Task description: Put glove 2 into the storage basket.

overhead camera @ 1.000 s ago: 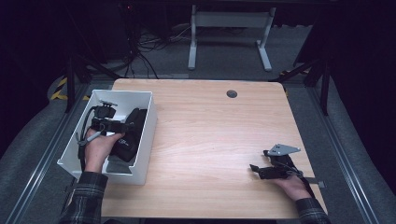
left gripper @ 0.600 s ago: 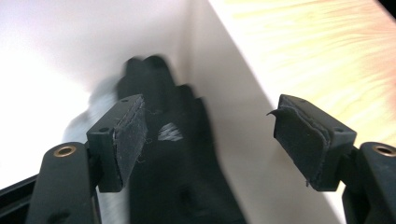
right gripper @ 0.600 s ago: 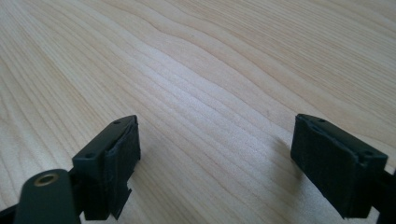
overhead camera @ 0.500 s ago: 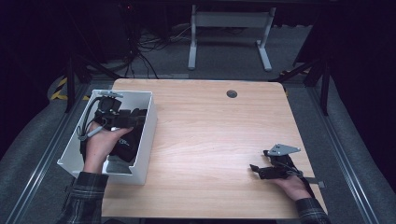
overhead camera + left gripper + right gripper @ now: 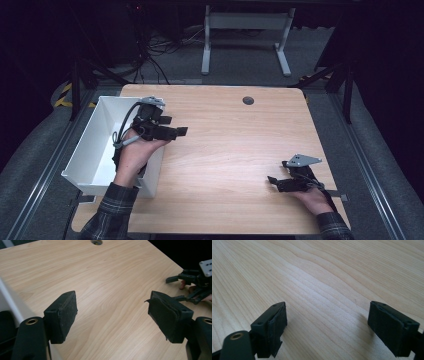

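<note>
My left gripper (image 5: pixel 180 131) hovers over the right wall of a white bin (image 5: pixel 85 145) and points out across the wooden table (image 5: pixel 225 150). Its jaws have just been opening and now stand wide apart with nothing between them (image 5: pixel 112 307). My right gripper (image 5: pixel 272 181) rests low on the table near the front right corner, with a grey three-cornered plate (image 5: pixel 300 160) on top. It is open too, and bare wood shows between its pads (image 5: pixel 327 322). The left gripper view also catches the right gripper (image 5: pixel 195 282) farther off.
The white bin stands at the table's left edge, and a dark shape (image 5: pixel 5 325) shows inside it, too hidden to name. A round cable hole (image 5: pixel 248 100) sits near the table's far edge. A grey metal stand (image 5: pixel 245 30) is on the floor beyond.
My left hand has lifted out of the bin and swung right, over its wall toward the table. The right hand has kept still.
</note>
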The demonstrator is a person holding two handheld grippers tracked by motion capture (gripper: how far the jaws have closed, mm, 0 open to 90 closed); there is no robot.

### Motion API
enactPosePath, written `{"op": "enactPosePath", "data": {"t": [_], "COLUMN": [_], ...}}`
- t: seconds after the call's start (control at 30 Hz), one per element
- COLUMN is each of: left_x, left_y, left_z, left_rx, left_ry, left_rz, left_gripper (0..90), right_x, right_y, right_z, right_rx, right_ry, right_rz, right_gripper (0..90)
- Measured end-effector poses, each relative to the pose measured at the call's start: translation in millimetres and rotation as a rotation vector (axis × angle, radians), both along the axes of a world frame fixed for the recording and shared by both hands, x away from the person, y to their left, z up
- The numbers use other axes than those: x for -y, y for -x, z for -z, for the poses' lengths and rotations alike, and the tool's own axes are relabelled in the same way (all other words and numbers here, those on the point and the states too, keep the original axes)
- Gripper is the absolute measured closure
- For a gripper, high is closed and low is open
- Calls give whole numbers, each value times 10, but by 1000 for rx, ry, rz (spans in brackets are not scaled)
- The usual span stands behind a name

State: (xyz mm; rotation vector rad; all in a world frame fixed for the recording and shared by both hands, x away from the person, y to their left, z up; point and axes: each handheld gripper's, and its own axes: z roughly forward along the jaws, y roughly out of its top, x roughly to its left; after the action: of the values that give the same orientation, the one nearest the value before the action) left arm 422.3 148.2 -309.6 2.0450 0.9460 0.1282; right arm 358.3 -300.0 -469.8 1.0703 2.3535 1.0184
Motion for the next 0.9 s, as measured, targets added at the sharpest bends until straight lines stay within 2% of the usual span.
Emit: {"op": "enactPosePath", "data": {"t": [0.3,0.43,0.57,0.9], "left_x": [445,637,729,950], "left_y": [71,110,135,197], "left_z": [198,341,436,831], "left_rx": [1,1,6,21], "left_ry": [-17,-29,-34,-72], "left_rz": [98,133,149,203], "left_gripper": [226,198,176,151], "right_x": [0,-1,-1,0], "right_y": [0,0,0,0], "right_z": [0,0,0,0], "right_rx": [0,0,0,0], "right_ry": [1,1,1,2], "right_rz": [0,0,0,-3], "right_gripper": [162,161,161,160]}}
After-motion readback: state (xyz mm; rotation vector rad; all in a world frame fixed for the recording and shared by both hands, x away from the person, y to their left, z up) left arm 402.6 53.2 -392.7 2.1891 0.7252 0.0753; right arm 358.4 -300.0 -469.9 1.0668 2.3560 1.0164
